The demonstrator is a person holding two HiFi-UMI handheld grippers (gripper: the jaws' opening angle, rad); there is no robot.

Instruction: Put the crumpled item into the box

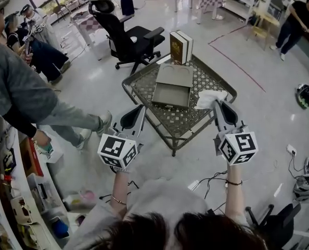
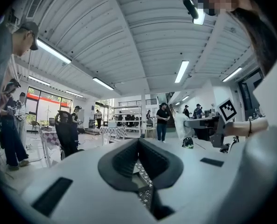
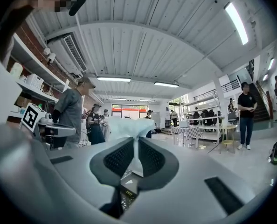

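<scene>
A white crumpled item (image 1: 209, 98) hangs over the right edge of the metal lattice table (image 1: 191, 121), and my right gripper (image 1: 218, 104) is shut on it. In the right gripper view the crumpled item (image 3: 127, 127) stands up between the jaws of the right gripper (image 3: 135, 146), pinched in the narrow gap. The open grey box (image 1: 171, 94) lies in the middle of the table, its lid (image 1: 175, 75) folded back on the far side. My left gripper (image 1: 140, 110) hovers at the table's near left edge. The left gripper (image 2: 138, 143) is shut and holds nothing.
A brown and white boxed set (image 1: 180, 47) stands upright at the table's far end. A black office chair (image 1: 126, 38) is behind the table. A person in grey (image 1: 19, 87) stands at the left beside shelving. Cables (image 1: 211, 180) lie on the floor near my feet.
</scene>
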